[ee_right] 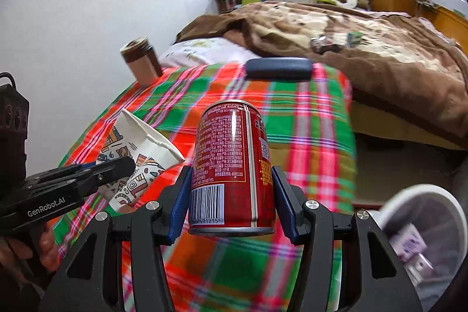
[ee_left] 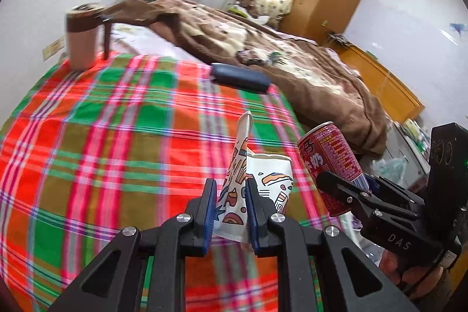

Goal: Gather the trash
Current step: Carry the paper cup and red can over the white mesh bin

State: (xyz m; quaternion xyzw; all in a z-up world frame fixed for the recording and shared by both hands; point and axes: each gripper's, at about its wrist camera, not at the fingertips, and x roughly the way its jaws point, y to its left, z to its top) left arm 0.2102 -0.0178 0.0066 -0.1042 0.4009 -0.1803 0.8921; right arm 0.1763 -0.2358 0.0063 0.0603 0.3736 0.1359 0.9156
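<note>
My left gripper (ee_left: 230, 186) is shut on a crushed white paper cup (ee_left: 234, 195) with a coloured print, held above the plaid cloth. My right gripper (ee_right: 231, 170) is shut on an upright red drink can (ee_right: 231, 165), with both blue pads pressed on its sides. In the left wrist view the red can (ee_left: 330, 163) tilts at the right in the right gripper (ee_left: 345, 183). The right wrist view shows the left gripper (ee_right: 122, 165) at the left, pinching the paper cup (ee_right: 143, 148). A hand shows under each gripper.
A plaid cloth (ee_left: 117, 122) covers the table. On it stand a brown lidded tumbler (ee_right: 140, 60) at the back left and a dark blue case (ee_right: 278, 67) at the far edge. A white bin (ee_right: 421, 189) with trash sits low at the right. A bed with a brown blanket (ee_right: 365, 48) lies beyond.
</note>
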